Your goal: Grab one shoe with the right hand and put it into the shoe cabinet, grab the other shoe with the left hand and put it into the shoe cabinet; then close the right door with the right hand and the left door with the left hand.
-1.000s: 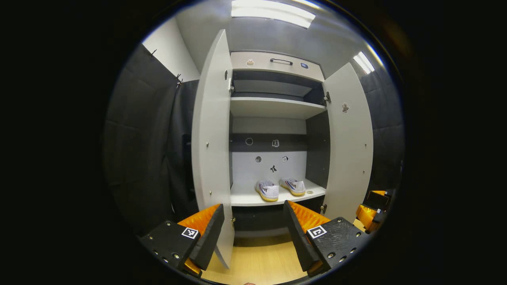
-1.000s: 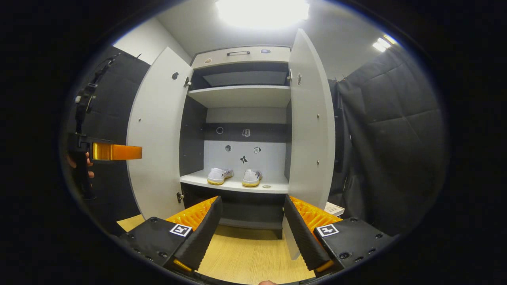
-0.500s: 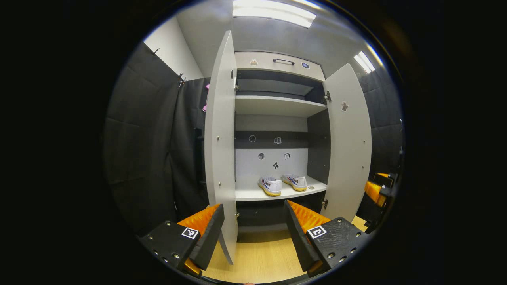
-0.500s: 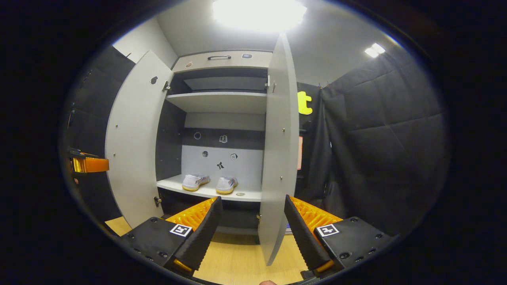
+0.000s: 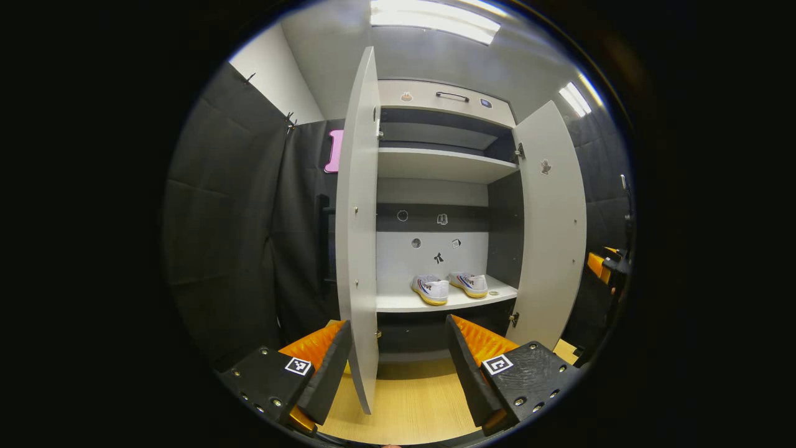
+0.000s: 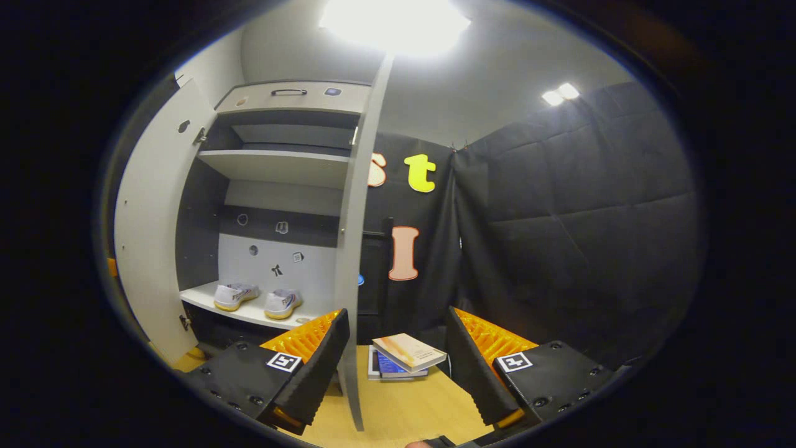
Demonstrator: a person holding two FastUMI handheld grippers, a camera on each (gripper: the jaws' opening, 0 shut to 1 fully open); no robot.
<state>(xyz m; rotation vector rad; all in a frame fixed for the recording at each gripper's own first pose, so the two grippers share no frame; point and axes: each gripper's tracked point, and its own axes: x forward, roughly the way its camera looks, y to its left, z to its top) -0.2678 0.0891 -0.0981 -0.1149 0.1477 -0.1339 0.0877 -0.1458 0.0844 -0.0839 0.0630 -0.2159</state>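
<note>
Shoe cabinet (image 5: 435,165) holds 2 shoes (image 5: 449,289) shelved, so both tools, right tool (image 6: 395,354) and left tool (image 5: 398,358), gape empty, each straddling its door's edge to swing it.

My left gripper (image 5: 398,367) ends in two wedge-shaped jaws. Each carries a ridged, quilted-looking pad on its outer slope and a flat foam-like face turned inward. Behind them sit dark blocky mounts (image 5: 525,382), each bearing a small square black-and-white marker (image 5: 497,364) and a scatter of round screw heads. My right gripper (image 6: 398,367) is built the same: ribbed pads, matte inner faces, dark textured blocks with screws, and a square marker (image 6: 515,362) on each side.
</note>
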